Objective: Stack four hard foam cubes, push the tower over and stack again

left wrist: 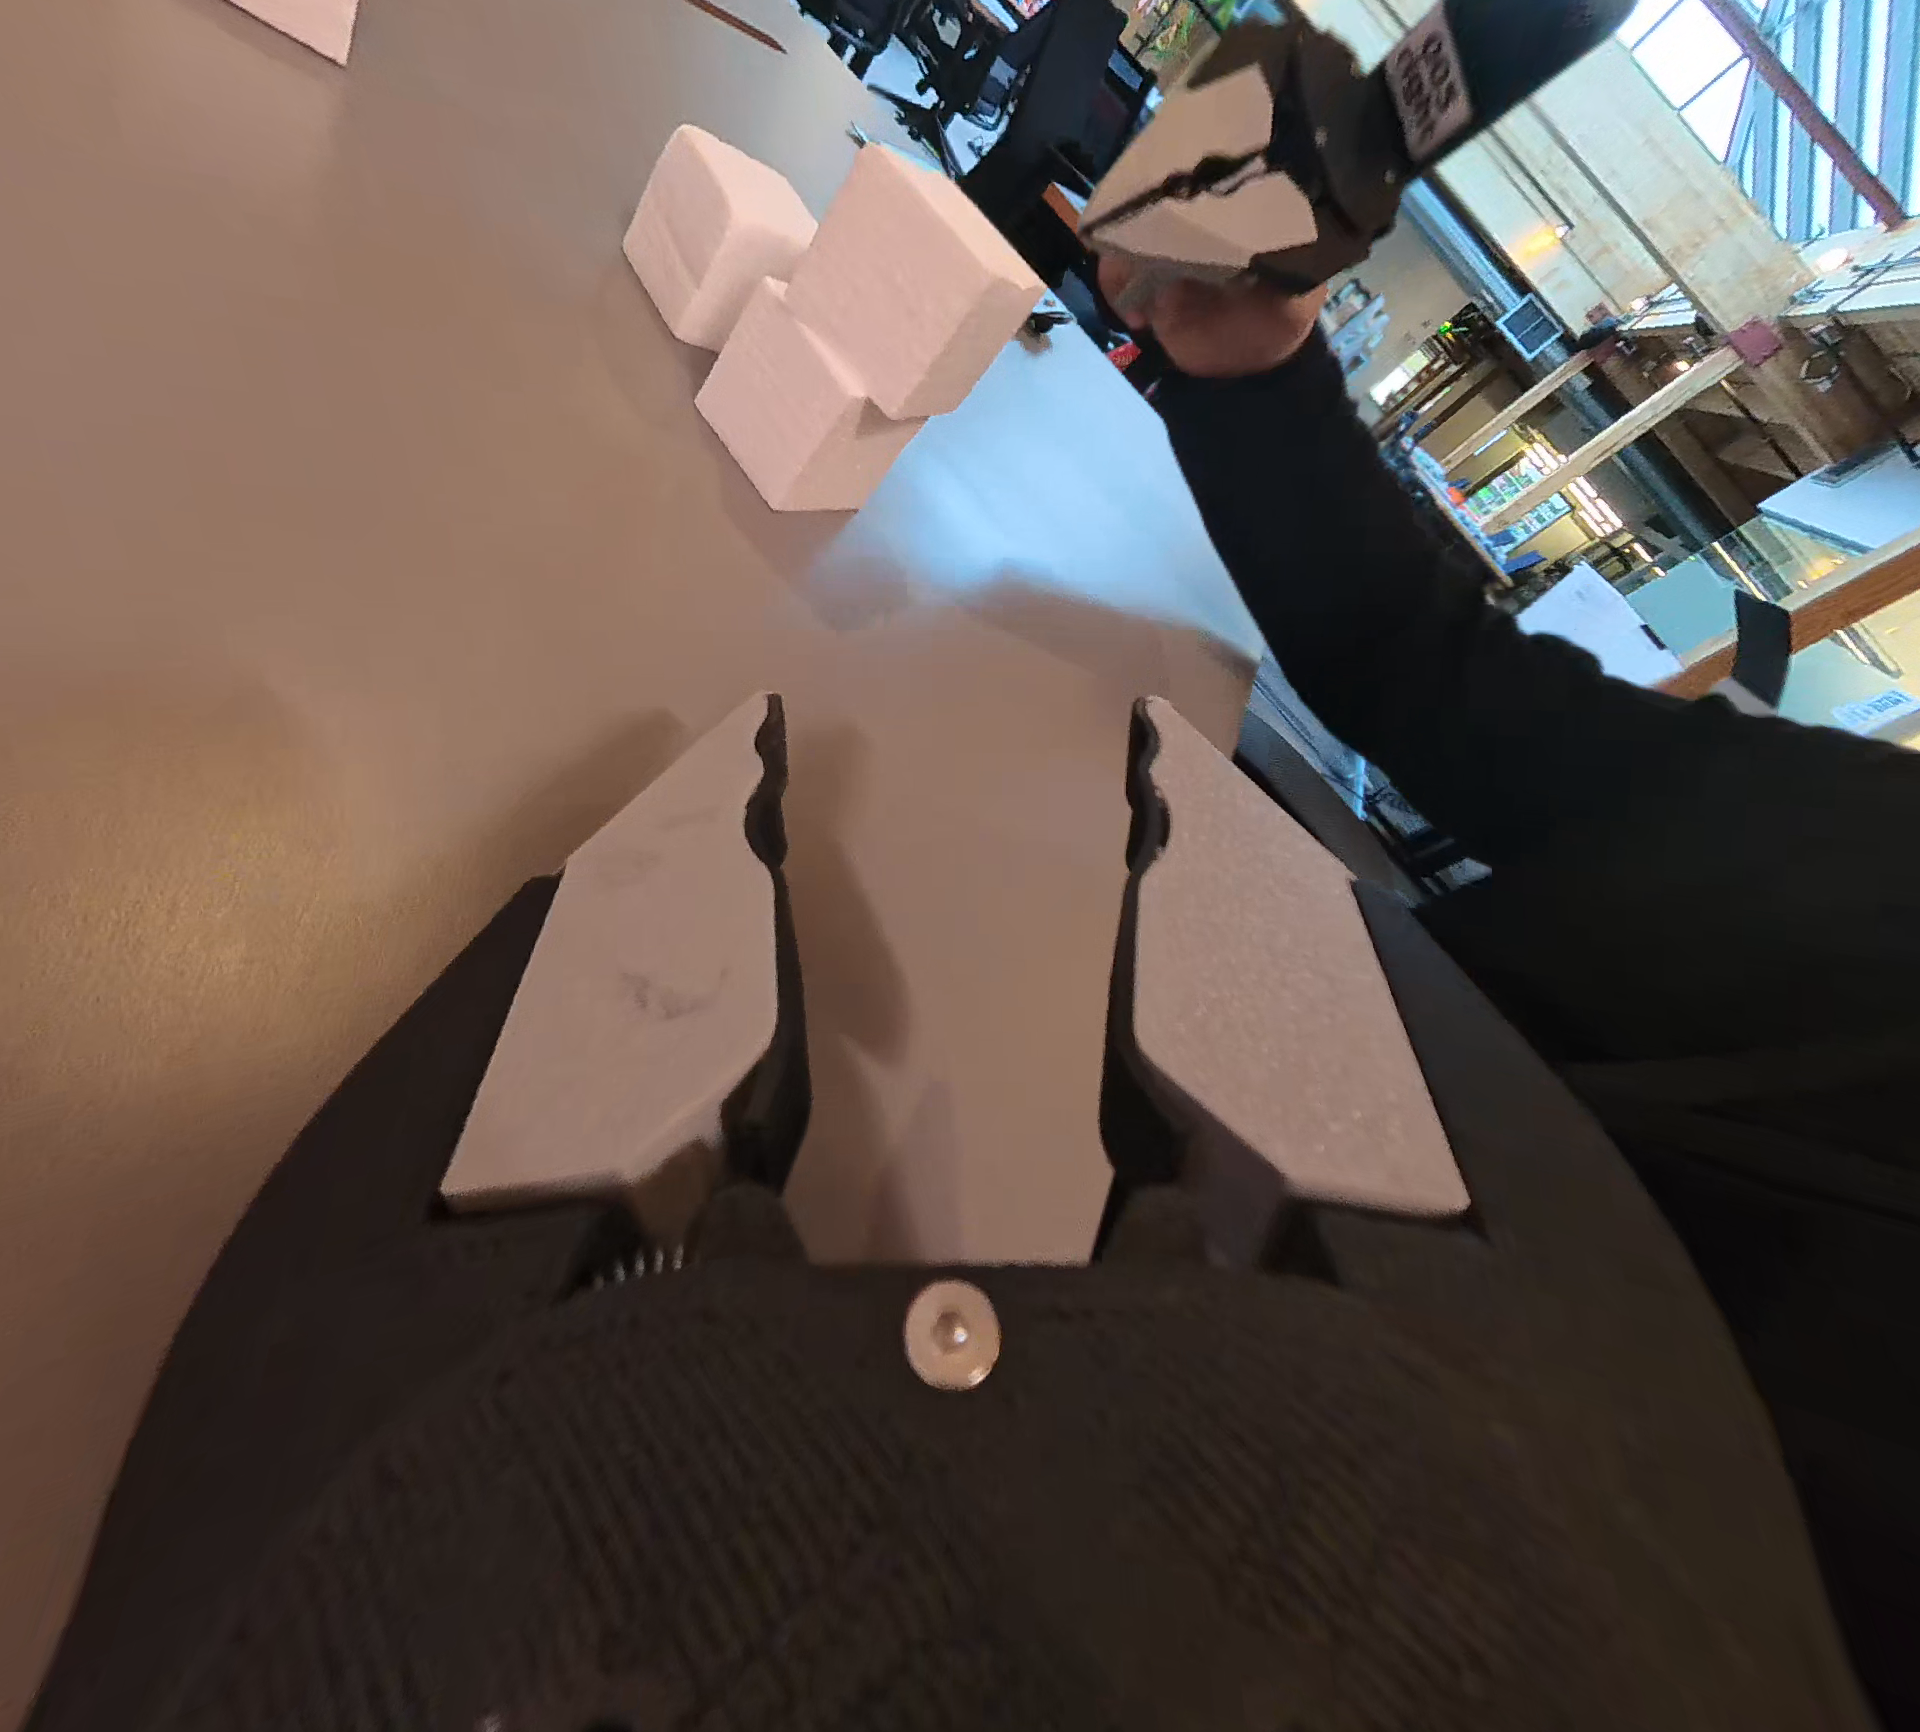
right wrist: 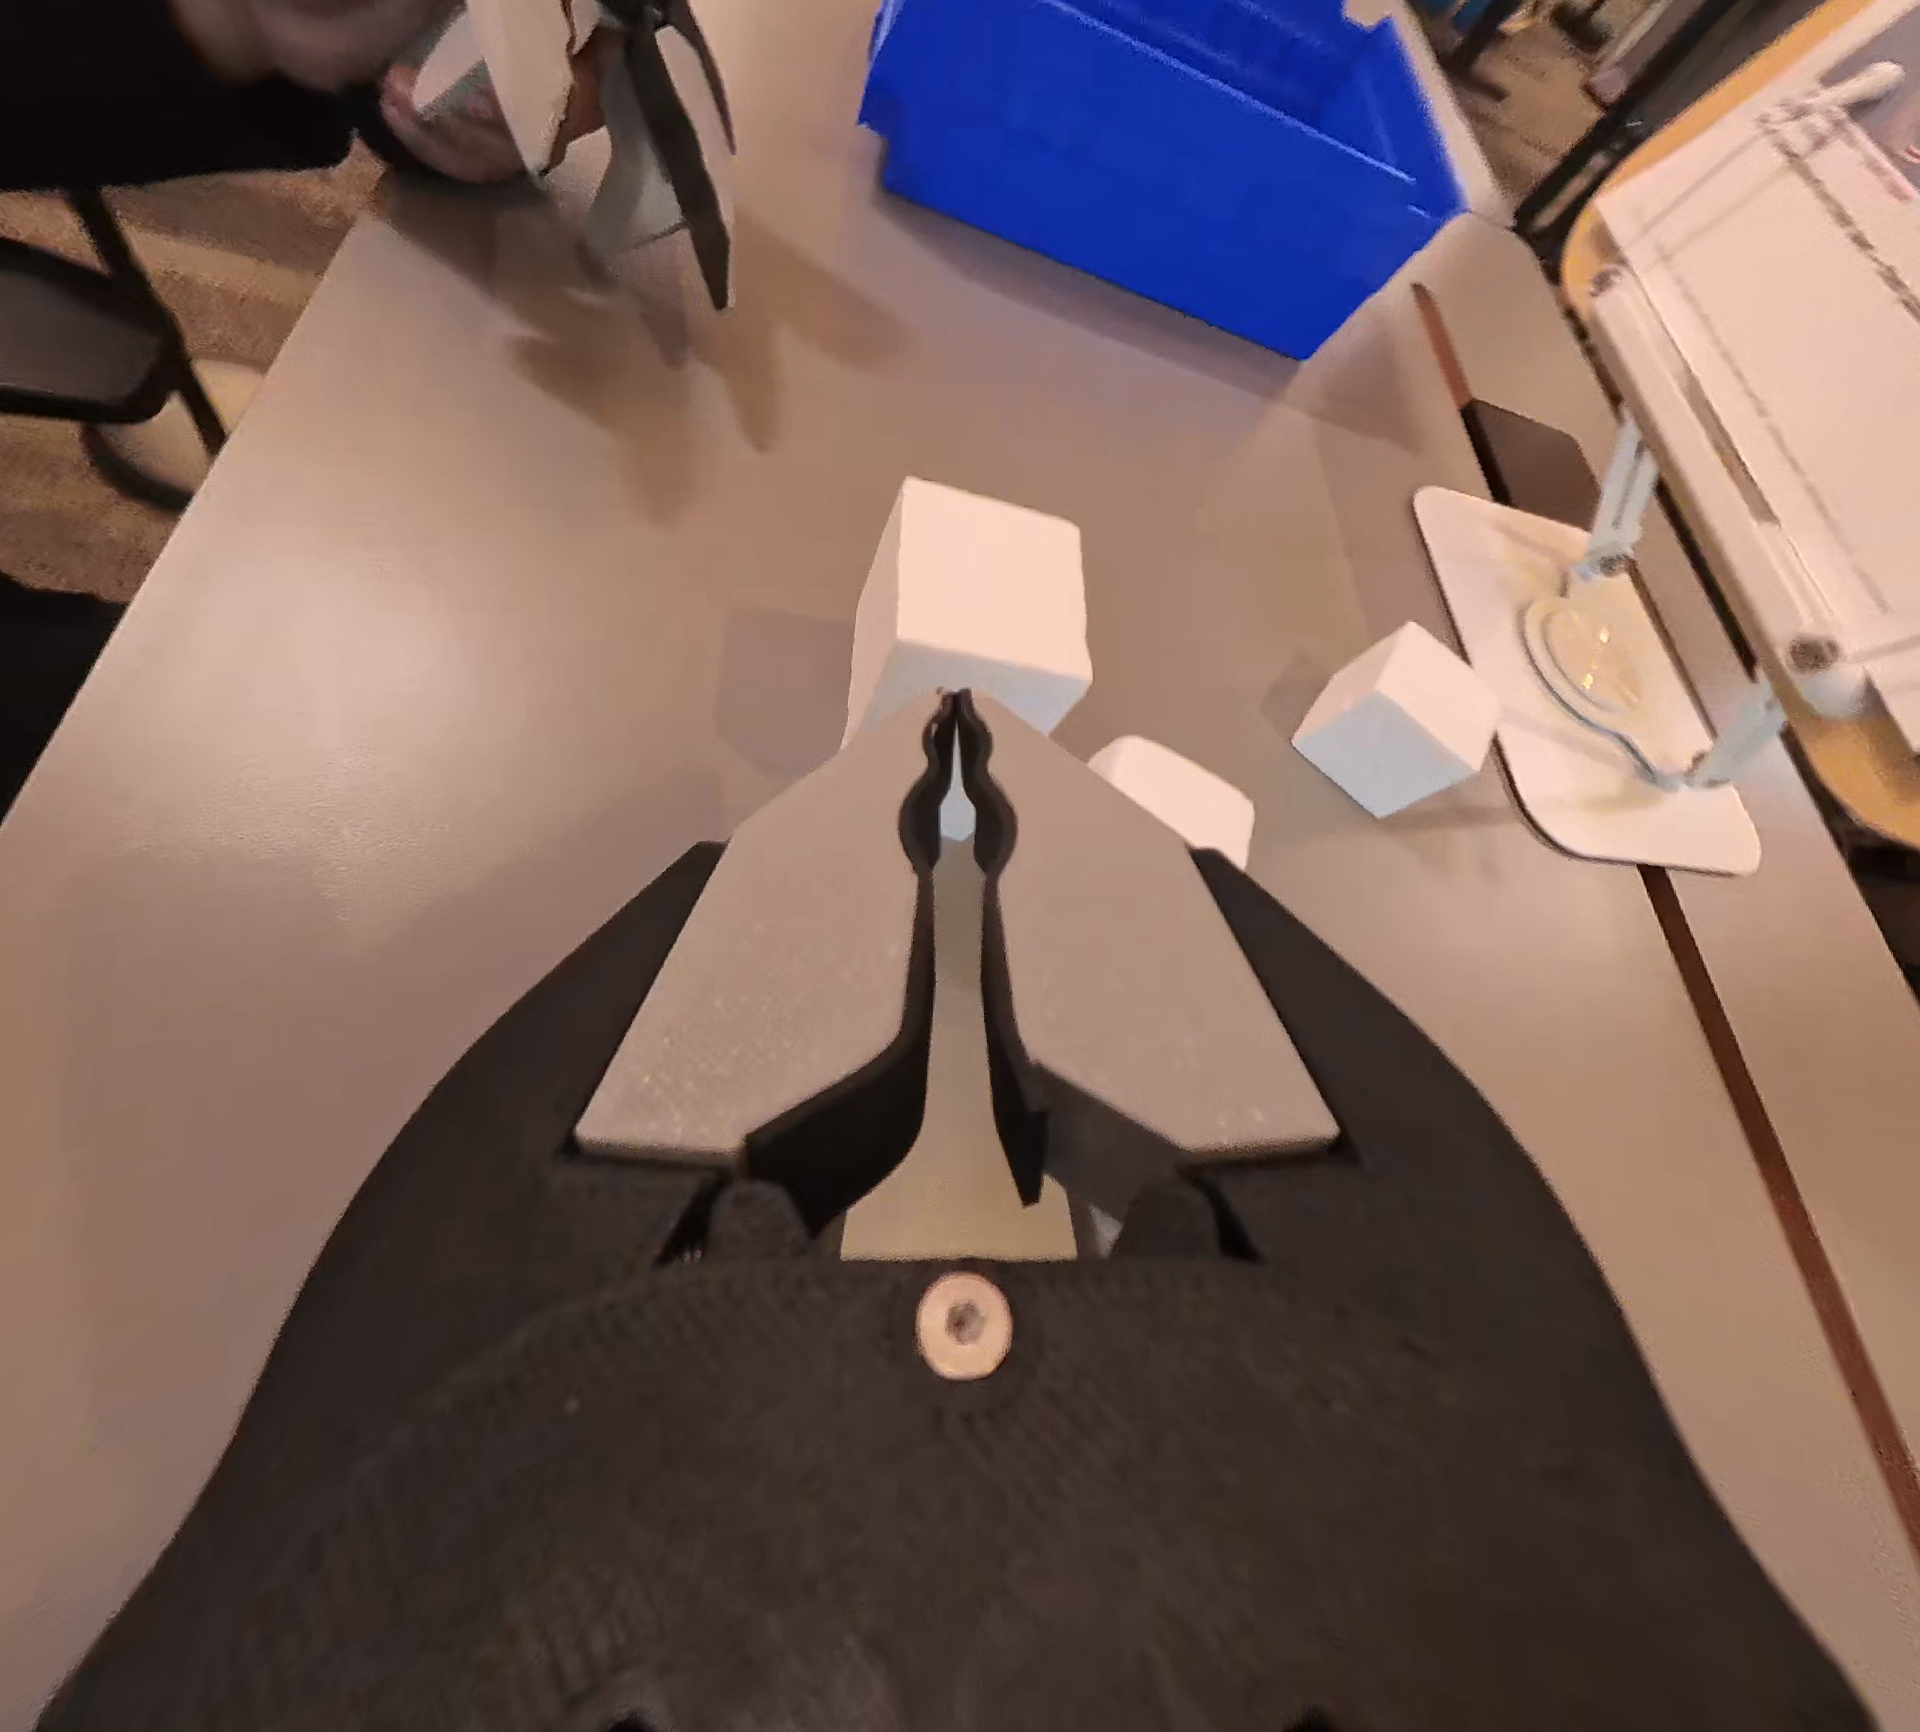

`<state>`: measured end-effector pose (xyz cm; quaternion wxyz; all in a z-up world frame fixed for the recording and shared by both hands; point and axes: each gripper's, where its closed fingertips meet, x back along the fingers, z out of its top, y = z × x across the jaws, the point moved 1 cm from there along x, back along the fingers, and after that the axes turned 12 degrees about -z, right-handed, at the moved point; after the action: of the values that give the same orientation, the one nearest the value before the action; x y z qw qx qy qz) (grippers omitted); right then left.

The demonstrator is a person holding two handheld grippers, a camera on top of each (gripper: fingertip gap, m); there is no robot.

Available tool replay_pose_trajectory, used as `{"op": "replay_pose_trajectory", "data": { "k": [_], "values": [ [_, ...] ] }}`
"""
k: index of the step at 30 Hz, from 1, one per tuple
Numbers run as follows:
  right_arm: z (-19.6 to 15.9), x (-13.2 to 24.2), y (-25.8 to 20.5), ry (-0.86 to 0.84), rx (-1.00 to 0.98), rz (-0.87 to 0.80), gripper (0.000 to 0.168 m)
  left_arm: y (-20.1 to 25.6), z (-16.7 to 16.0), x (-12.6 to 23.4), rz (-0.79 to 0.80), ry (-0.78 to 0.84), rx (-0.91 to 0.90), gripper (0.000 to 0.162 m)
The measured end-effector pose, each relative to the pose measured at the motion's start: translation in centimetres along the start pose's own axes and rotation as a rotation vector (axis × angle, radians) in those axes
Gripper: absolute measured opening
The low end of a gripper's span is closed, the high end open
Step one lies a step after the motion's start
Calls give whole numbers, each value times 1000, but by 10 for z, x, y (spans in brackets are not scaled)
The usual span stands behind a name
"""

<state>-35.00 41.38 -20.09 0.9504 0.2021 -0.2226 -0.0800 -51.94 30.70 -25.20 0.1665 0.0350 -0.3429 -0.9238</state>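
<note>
Two stacked cubes point(right wrist: 977, 602) just ahead of pinched-closed right gripper point(right wrist: 957, 695); left gripper point(left wrist: 956, 726) wide, empty.

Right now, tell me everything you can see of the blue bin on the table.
The blue bin appears only in the right wrist view: a glossy, moulded, plastic-looking open-topped storage bin with a stepped rim, standing upright on the grey table at its far end. Its inside, as far as it shows, looks empty. Nothing visibly touches it but the table; the white foam cubes lie nearer the camera, apart from it.
</note>
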Motion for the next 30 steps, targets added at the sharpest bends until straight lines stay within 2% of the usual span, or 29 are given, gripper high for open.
{"op": "replay_pose_trajectory", "data": {
  "k": [6,10,13,16,19,23,25,28,30],
  "values": [
    [-45,8,14,71,-174,-216,0,-1,9,-27,-21,3,1,64],
    [-67,15,23,10,-202,-273,0,8,3,-73,-54,-99,-20,64],
    [-73,19,33,-6,-206,-342,0,19,4,-116,-82,-149,-66,57],
    [-81,19,37,-45,-212,-368,0,25,19,-152,-43,-112,-153,53],
    [-91,19,38,-91,-189,-394,0,30,32,-173,-13,-62,-223,51],
    [-94,15,29,-102,-193,-354,0,35,36,-178,-28,-9,-335,51],
    [-88,11,21,-88,-186,-322,0,35,35,-169,-31,20,-407,51],
    [-75,-2,8,-67,-176,-291,0,36,25,-149,-78,-16,-432,59],
    [-65,-12,3,-53,-179,-295,0,32,18,-132,-56,-43,-455,64]
  ]
}}
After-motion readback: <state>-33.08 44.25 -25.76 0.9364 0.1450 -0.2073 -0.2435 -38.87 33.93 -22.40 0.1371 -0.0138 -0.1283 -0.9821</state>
